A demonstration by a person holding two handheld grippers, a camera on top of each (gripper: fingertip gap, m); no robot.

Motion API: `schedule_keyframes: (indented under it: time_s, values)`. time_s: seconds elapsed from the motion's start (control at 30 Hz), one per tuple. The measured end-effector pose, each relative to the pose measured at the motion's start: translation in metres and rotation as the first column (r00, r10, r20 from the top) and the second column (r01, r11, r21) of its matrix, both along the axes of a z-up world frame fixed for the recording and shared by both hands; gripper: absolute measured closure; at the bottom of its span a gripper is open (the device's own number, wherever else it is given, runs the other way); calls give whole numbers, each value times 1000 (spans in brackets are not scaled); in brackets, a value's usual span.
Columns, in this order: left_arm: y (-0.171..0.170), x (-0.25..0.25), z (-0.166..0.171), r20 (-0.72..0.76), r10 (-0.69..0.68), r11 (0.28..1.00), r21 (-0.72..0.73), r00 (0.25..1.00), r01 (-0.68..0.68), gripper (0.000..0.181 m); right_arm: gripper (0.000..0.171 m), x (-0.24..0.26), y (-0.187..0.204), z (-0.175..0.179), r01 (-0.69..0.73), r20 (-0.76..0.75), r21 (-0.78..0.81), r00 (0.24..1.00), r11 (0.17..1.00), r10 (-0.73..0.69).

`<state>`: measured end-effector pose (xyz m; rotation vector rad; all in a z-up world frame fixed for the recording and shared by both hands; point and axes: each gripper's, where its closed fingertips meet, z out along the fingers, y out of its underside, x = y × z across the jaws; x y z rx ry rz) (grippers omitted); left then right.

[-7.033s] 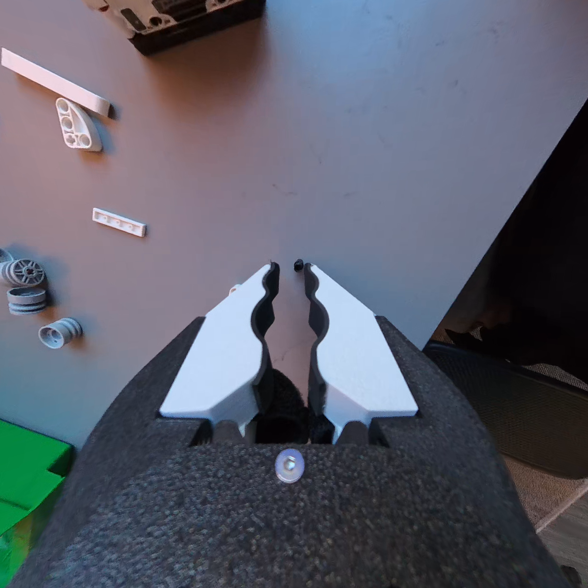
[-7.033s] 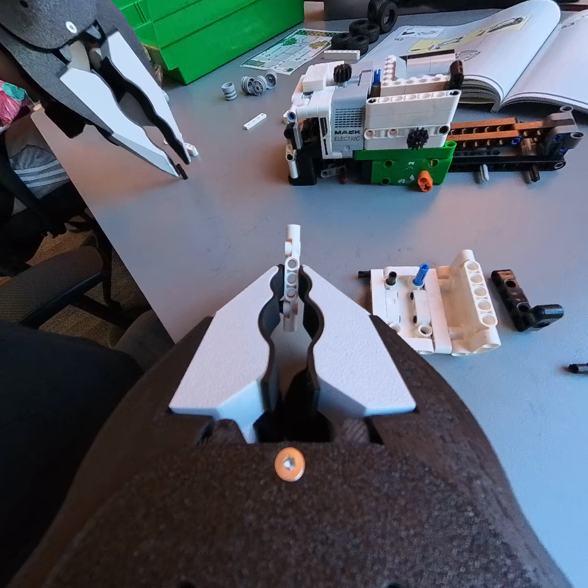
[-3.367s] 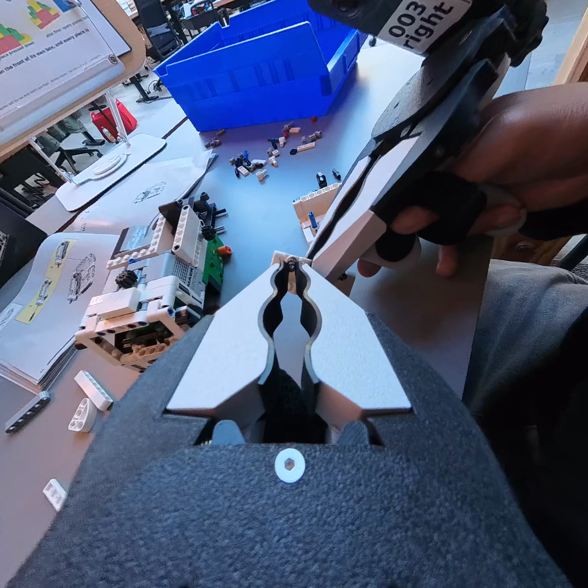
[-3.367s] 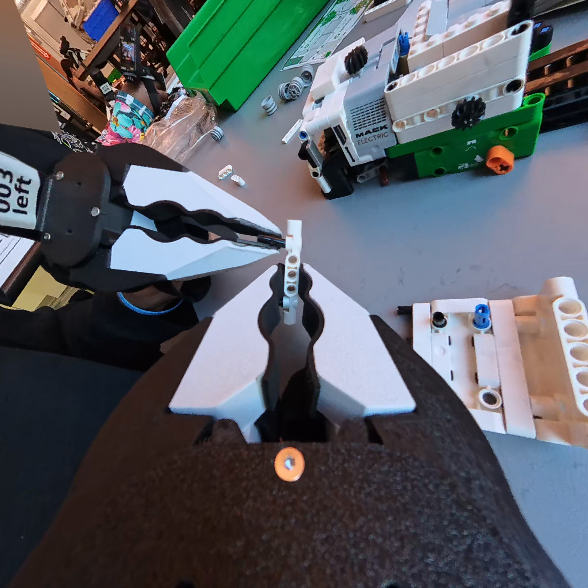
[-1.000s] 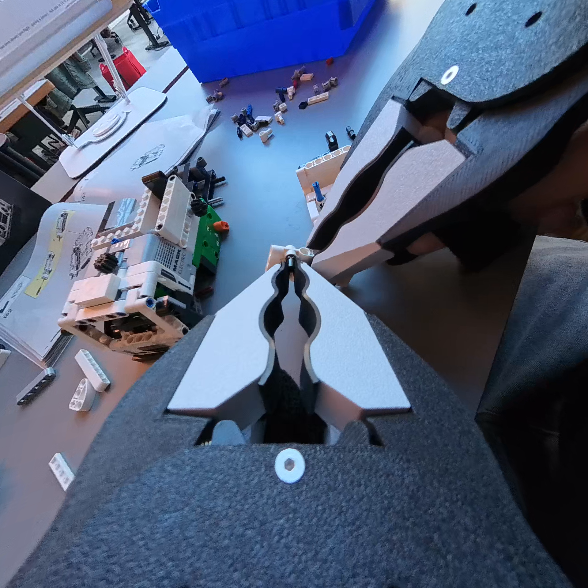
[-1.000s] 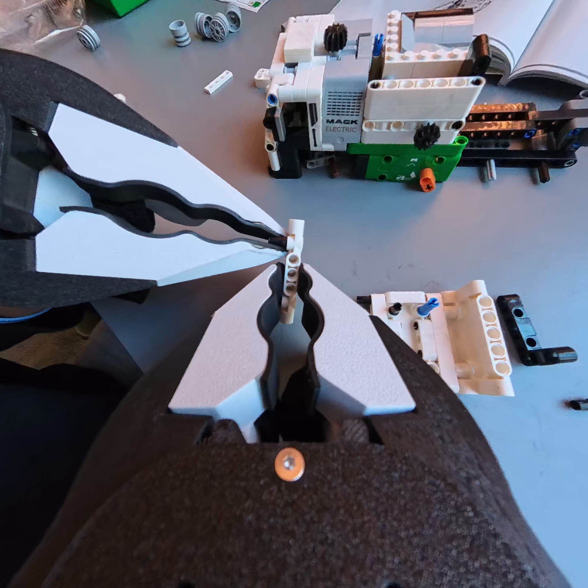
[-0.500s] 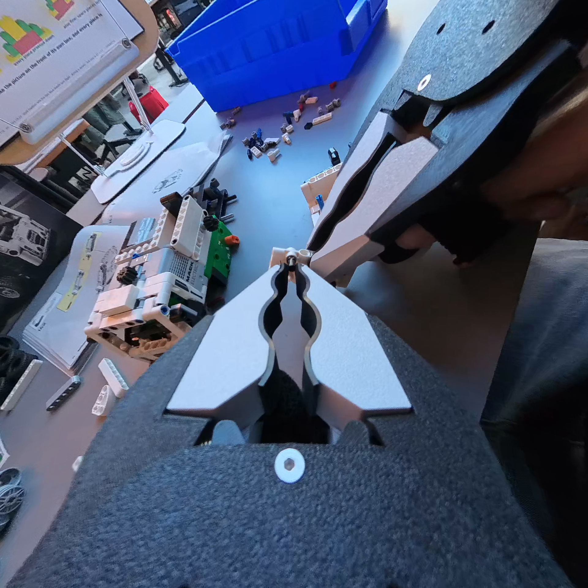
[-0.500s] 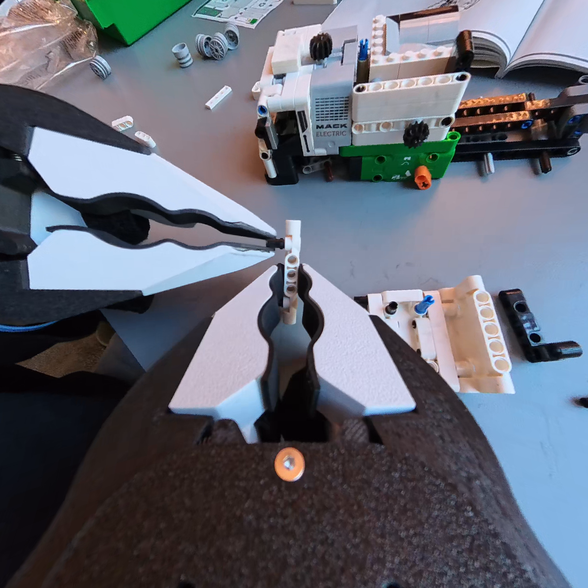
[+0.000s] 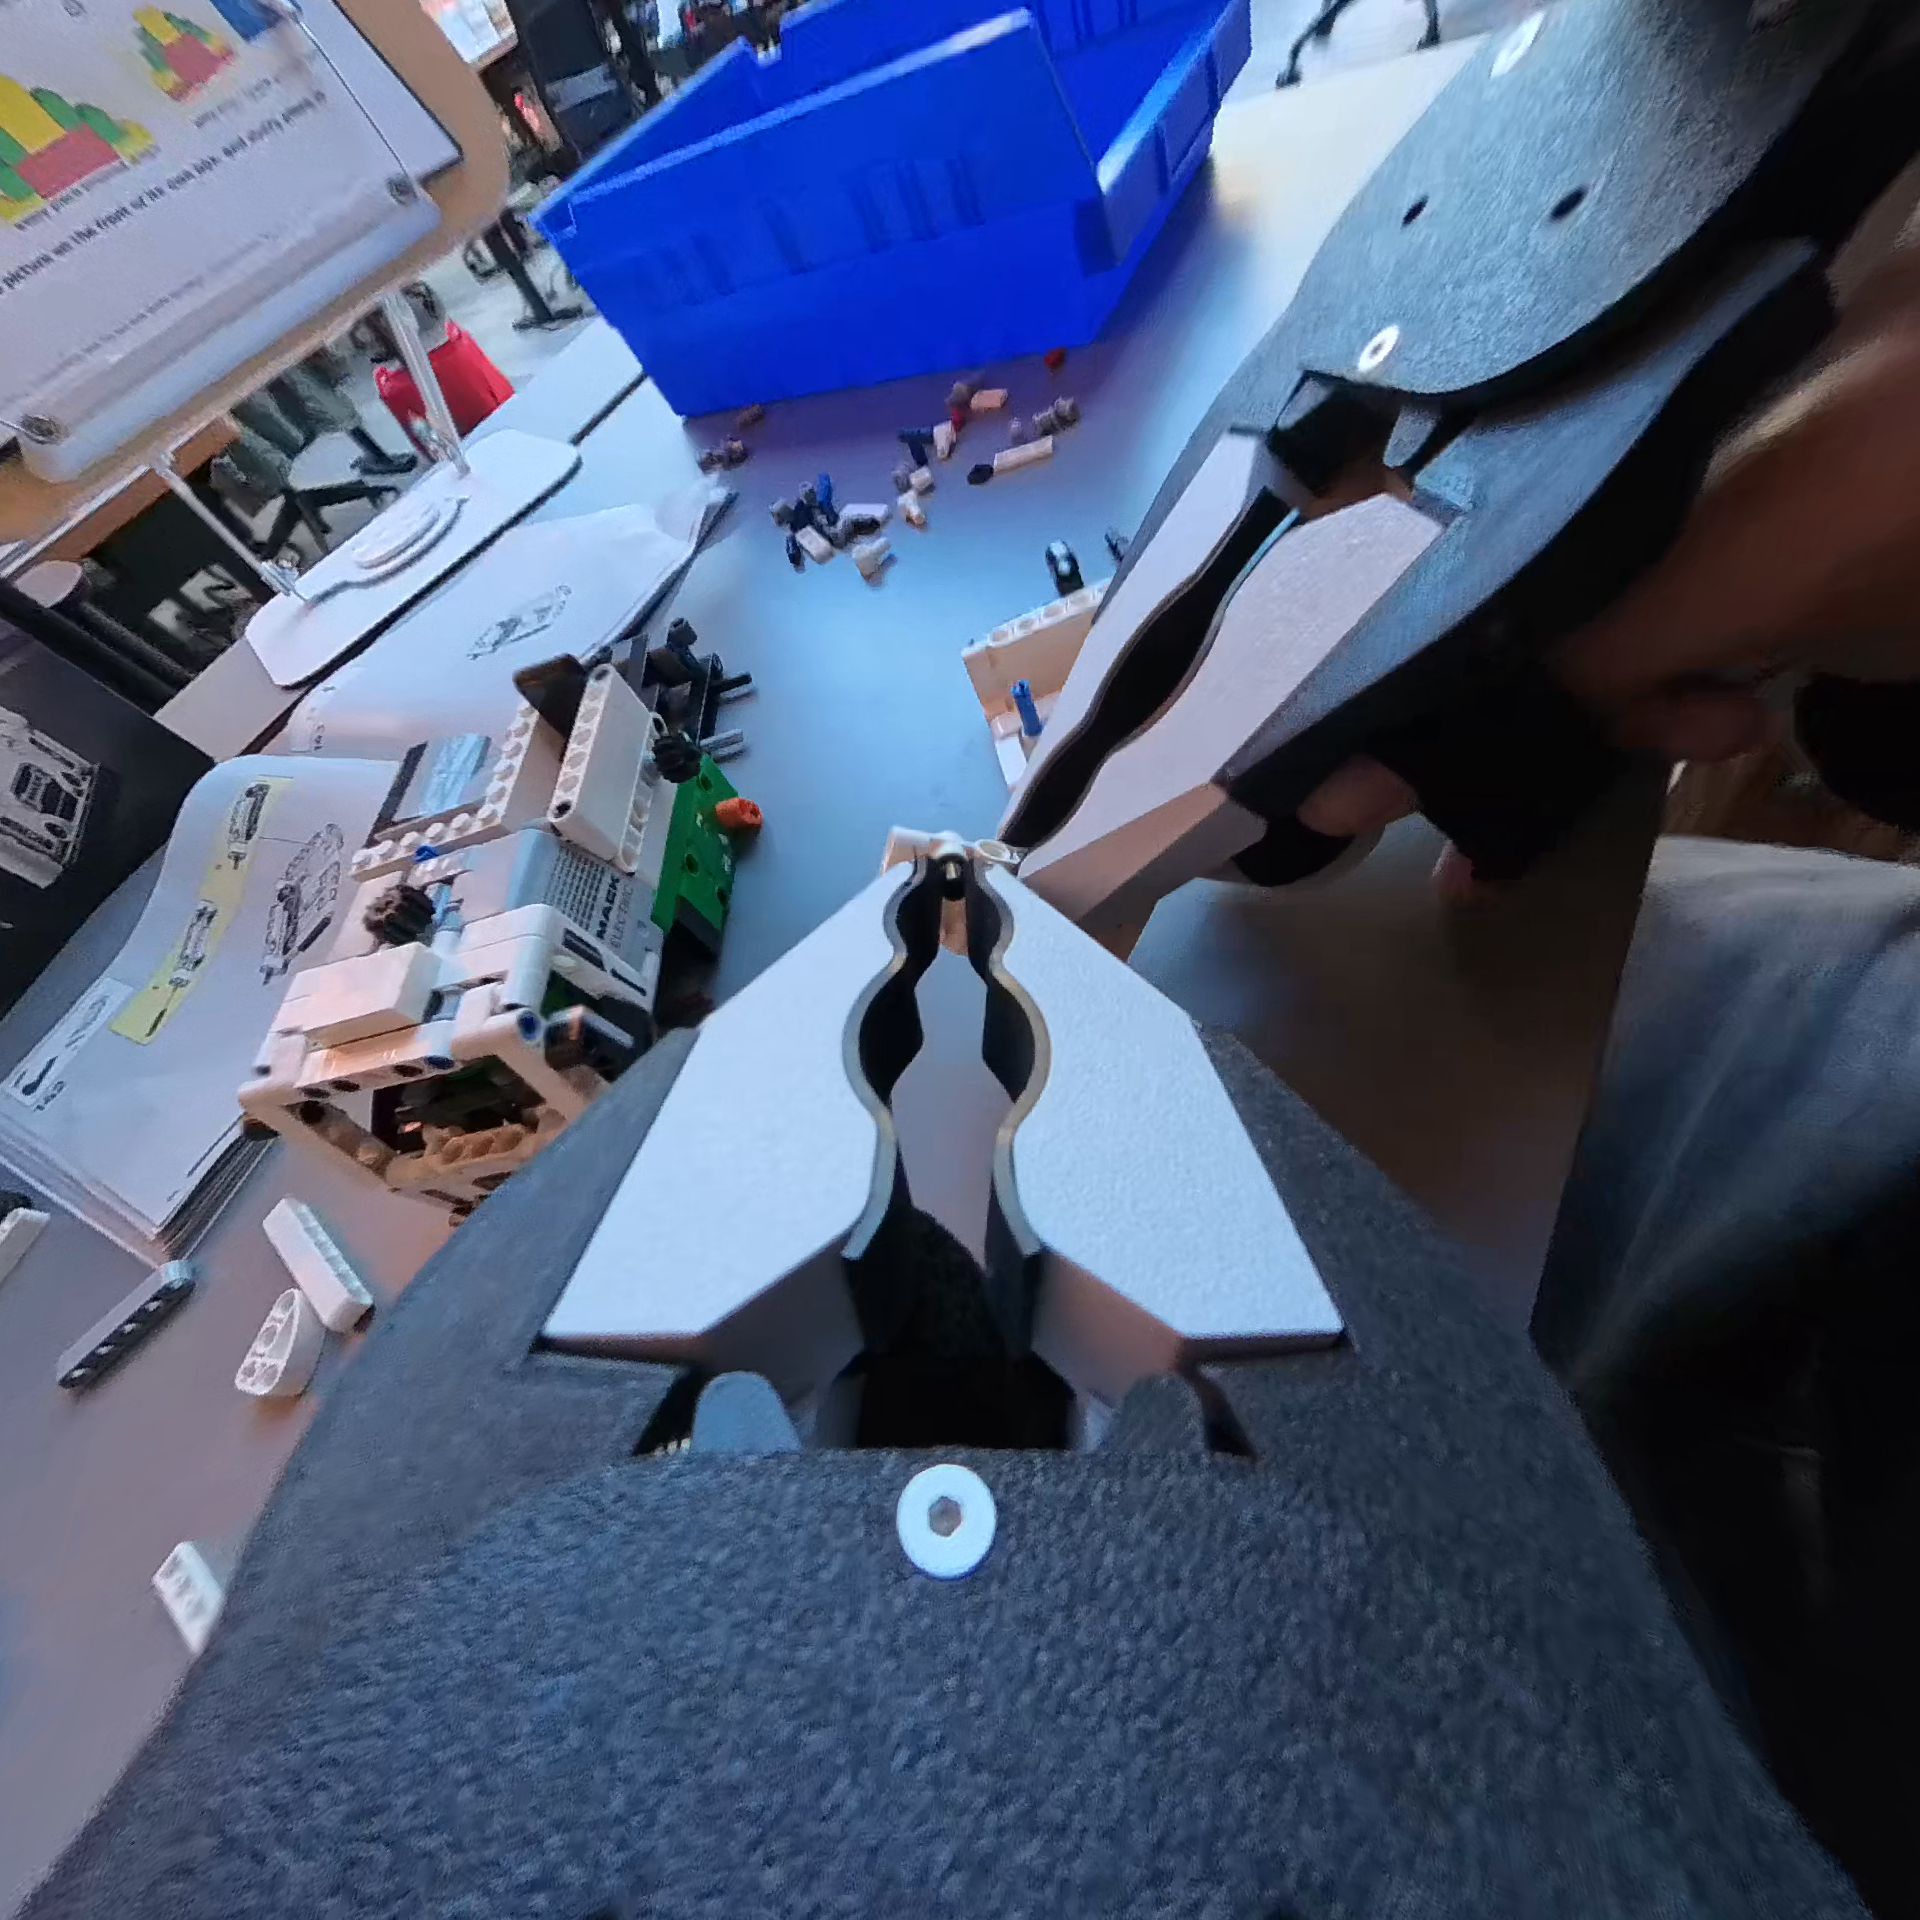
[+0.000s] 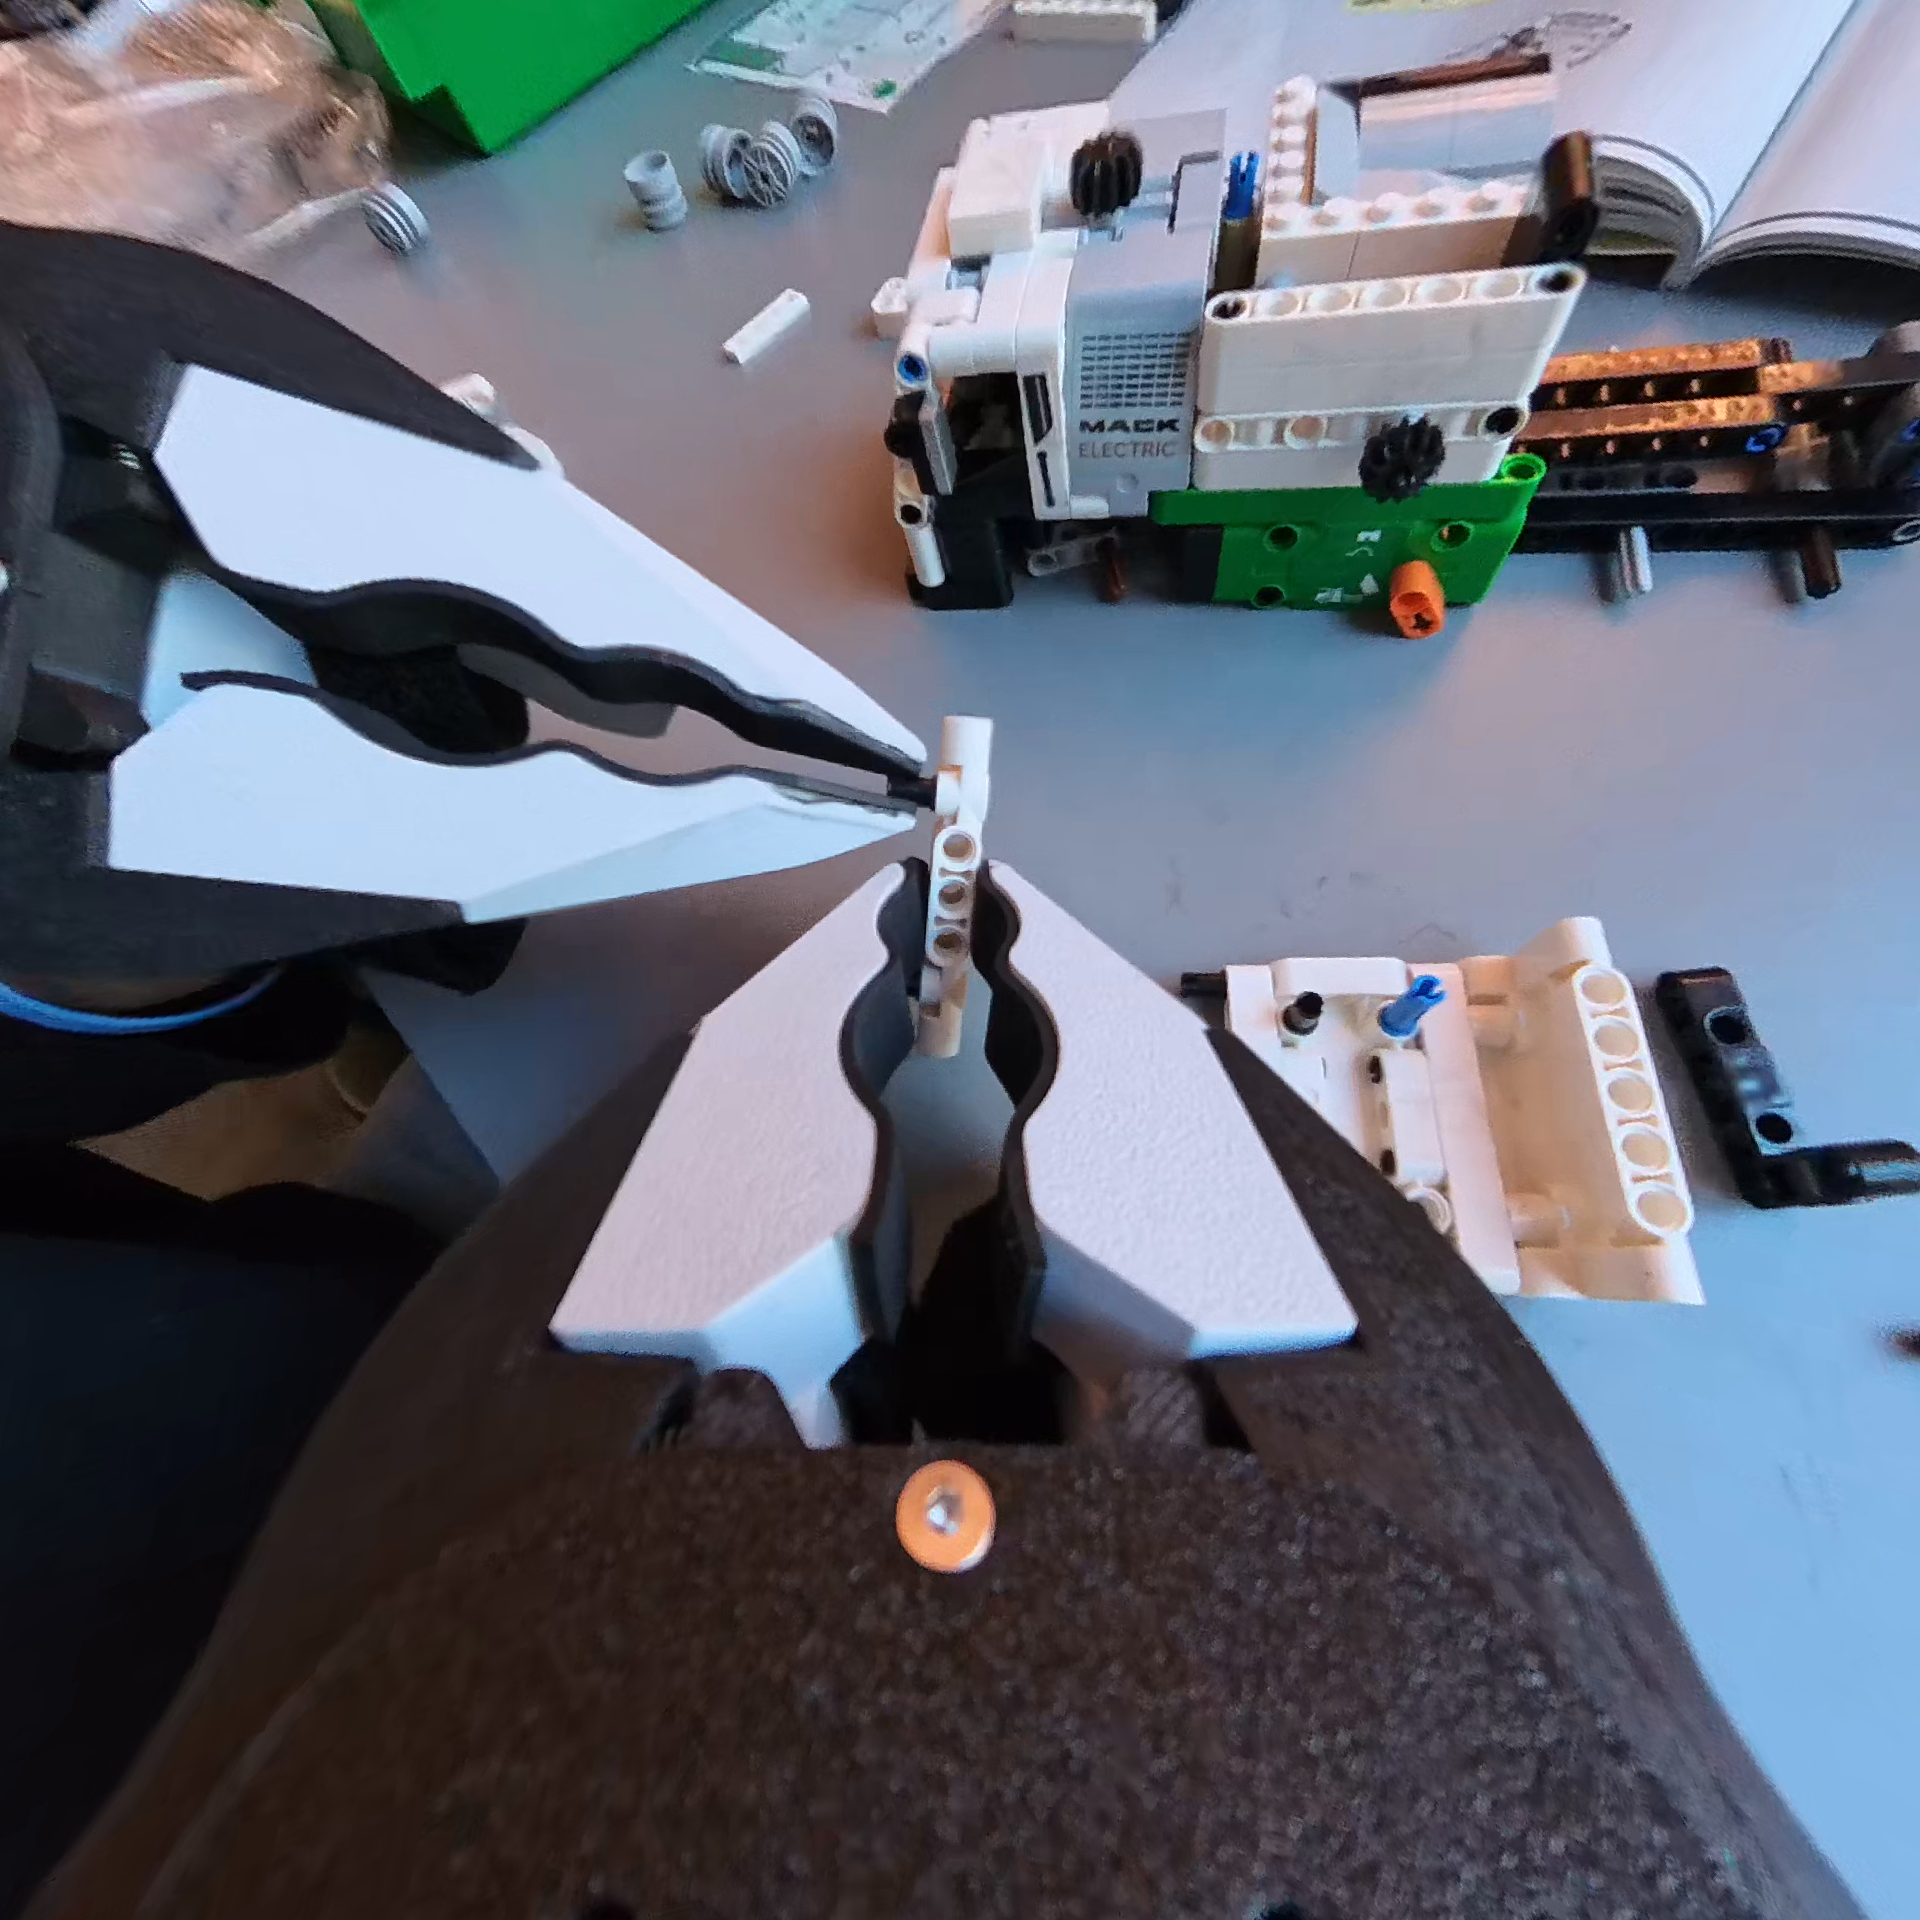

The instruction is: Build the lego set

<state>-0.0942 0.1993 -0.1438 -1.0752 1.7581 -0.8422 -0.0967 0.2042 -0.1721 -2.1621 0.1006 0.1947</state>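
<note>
My right gripper [image 10: 948, 883] is shut on a white lego beam with holes [image 10: 956, 883], held upright above the table edge. My left gripper [image 9: 948, 878] is shut on a small black pin [image 9: 948, 871]; in the right wrist view it comes in from the left [image 10: 914, 795] and the pin [image 10: 914, 792] sits in a hole near the beam's top. The right gripper also shows in the left wrist view [image 9: 1023, 831]. The half-built white, grey and green truck [image 10: 1195, 416] stands behind. A white sub-assembly [image 10: 1475, 1101] lies at the right.
An open instruction booklet [image 10: 1766, 125], a green box [image 10: 499, 52], grey wheel hubs [image 10: 758, 156], a black angled beam [image 10: 1756, 1091], and a blue bin [image 9: 883, 197] with several small loose parts [image 9: 914, 478] lie around. A person's lap is below the table edge. The grippers are tip to tip, or close to it.
Seven seconds ago the left gripper was picking the black pin off the table, far from the beam. Now it holds the pin in the beam's upper hole; the last second shows only small shifts.
</note>
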Motion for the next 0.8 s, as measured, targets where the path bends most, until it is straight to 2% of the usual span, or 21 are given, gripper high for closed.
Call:
schedule_keyframes:
  time_s: [0.1, 0.17, 0.2, 0.23, 0.27, 0.33, 0.4, 0.5, 0.57, 0.67, 0.8]
  values:
    - [6, -4, 25, 124, 7, 992, -129, 992, 10, 172, 164, 2, 4, 22, -17, -166, 136, 985, 991, 40]
    - [12, -9, 43, 192, 4, 943, -328, 981, 60, 160, 165, 1, 3, 45, -32, -355, 260, 926, 965, 126]
    - [8, -13, 50, 205, -49, 888, -438, 977, 137, 153, 164, -2, 2, 60, -38, -445, 337, 874, 941, 195]
    - [3, -15, 57, 223, -101, 814, -542, 970, 210, 153, 165, -4, 1, 74, -38, -493, 411, 831, 911, 257]
    - [-2, -16, 62, 241, -146, 731, -627, 960, 268, 153, 165, -6, 0, 83, -45, -498, 465, 812, 884, 303]
    - [-12, -19, 65, 248, -238, 597, -725, 939, 342, 156, 165, -11, 0, 90, -74, -448, 526, 823, 848, 350]
    - [-14, -21, 69, 274, -257, 528, -764, 927, 372, 158, 165, -15, -1, 96, -82, -428, 561, 823, 823, 374]
    - [-14, -27, 75, 315, -269, 474, -780, 910, 409, 176, 165, -25, -7, 105, -116, -440, 609, 774, 785, 456]
    - [-15, -30, 77, 330, -289, 431, -794, 899, 430, 176, 165, -29, -10, 108, -125, -431, 634, 762, 763, 483]
    - [-15, -30, 76, 327, -288, 424, -800, 900, 425, 169, 165, -27, -10, 112, -106, -440, 659, 748, 744, 497]
    - [-19, -30, 78, 336, -301, 416, -796, 893, 439, 169, 165, -31, -11, 119, -121, -364, 701, 787, 703, 498]
